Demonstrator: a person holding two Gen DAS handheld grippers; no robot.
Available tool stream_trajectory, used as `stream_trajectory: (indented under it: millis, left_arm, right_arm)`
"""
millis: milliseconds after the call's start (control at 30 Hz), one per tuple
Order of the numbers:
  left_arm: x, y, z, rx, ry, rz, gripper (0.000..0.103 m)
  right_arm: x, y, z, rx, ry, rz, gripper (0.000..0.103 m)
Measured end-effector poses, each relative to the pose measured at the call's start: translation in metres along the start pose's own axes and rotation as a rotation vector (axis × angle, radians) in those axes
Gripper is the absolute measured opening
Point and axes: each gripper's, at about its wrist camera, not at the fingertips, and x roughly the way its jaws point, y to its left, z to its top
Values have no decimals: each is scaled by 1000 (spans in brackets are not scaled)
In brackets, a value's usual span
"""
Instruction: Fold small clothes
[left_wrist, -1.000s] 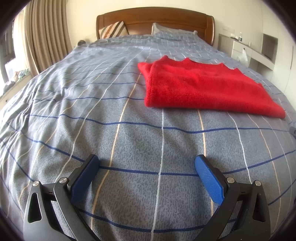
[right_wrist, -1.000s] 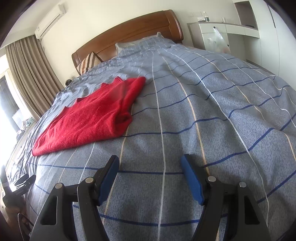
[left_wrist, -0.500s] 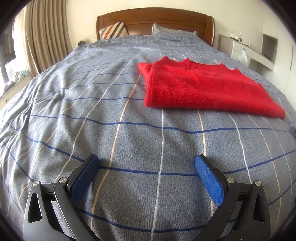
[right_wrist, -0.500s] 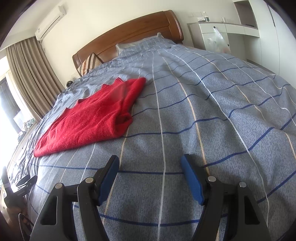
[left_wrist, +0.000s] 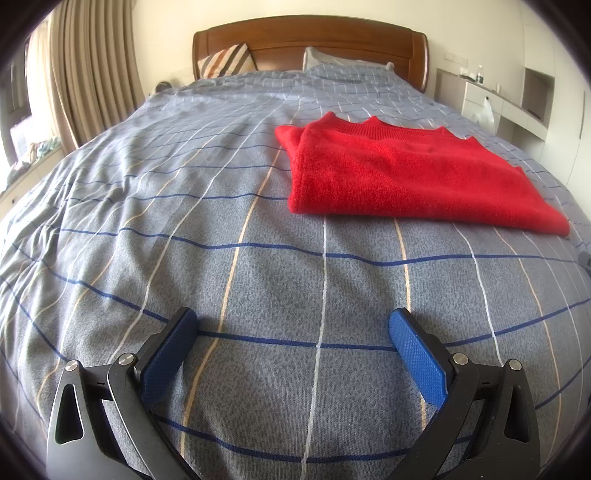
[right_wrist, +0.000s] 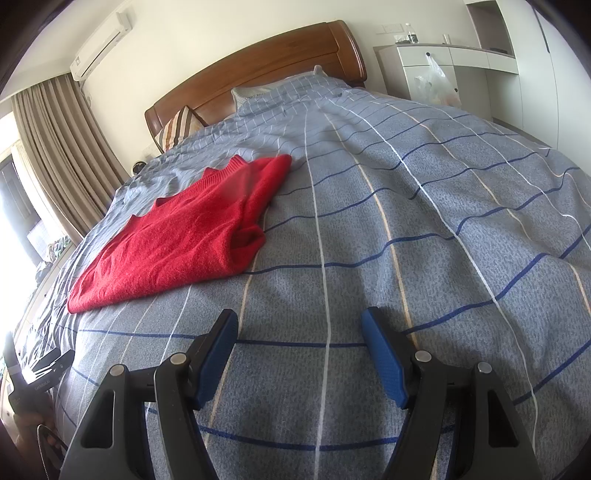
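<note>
A red knit sweater lies folded flat on the grey checked bedspread, ahead and to the right in the left wrist view. In the right wrist view the sweater lies ahead and to the left. My left gripper is open and empty, low over the bedspread, well short of the sweater. My right gripper is open and empty, over bare bedspread to the right of the sweater. The left gripper's body shows at the left edge of the right wrist view.
A wooden headboard and pillows are at the far end of the bed. Curtains hang on the left. A white cabinet with a plastic bag stands at the right of the bed.
Both views have shifted very slightly; the sweater sits a little higher in the right wrist view. Both grippers stay open and the sweater has not moved.
</note>
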Motion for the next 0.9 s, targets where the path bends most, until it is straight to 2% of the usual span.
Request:
stream_trajectory:
  millis: [900]
  left_arm:
    - [0, 0, 0, 0, -2, 1, 103]
  right_arm:
    - [-2, 0, 0, 7, -4, 10, 70]
